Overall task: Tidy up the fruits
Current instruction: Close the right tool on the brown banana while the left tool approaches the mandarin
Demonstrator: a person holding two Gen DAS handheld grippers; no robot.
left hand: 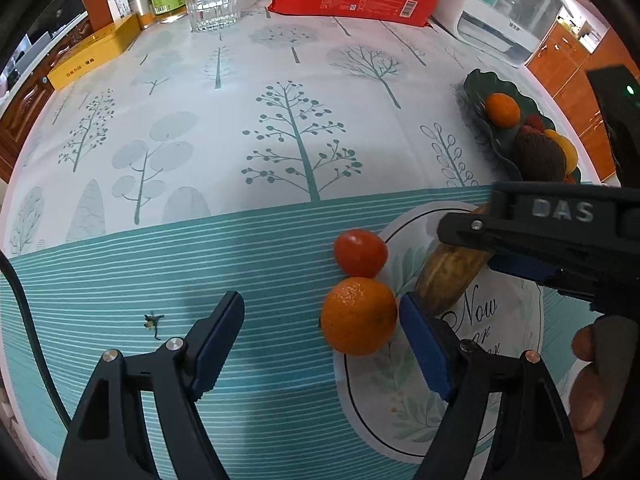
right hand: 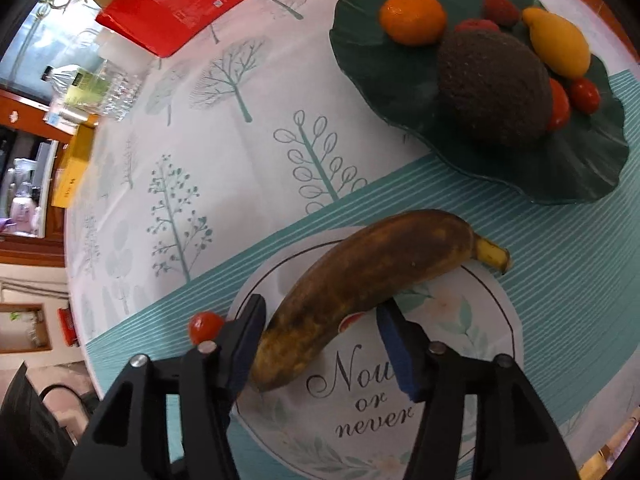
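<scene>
**Both tongs open, banana between the right pair**

Blue-padded fingers of your left tongs sit closest to the lens, spread wide with nothing gripped. Just inside the right-hand finger lies a round orange mandarin, near that pad, though you cannot tell whether they touch. Directly ahead of the mandarin, touching it, is a small red cherry tomato. Both rest at the left rim of a white round plate with leaf print and black lettering, on a teal-striped tablecloth with printed trees.

Your right tongs are also open. A browned, overripe banana lies on the same white plate, running diagonally through the gap between the two pads, its blunt end by the left finger and its yellow stem pointing ahead and to the right. The pads stand either side of it without clamping. The cherry tomato sits just outside the left finger.

Far ahead and to the right of those tongs, a dark green wavy-edged dish holds a second mandarin, a dark brown avocado, a yellow lemon and small red fruits.
</scene>
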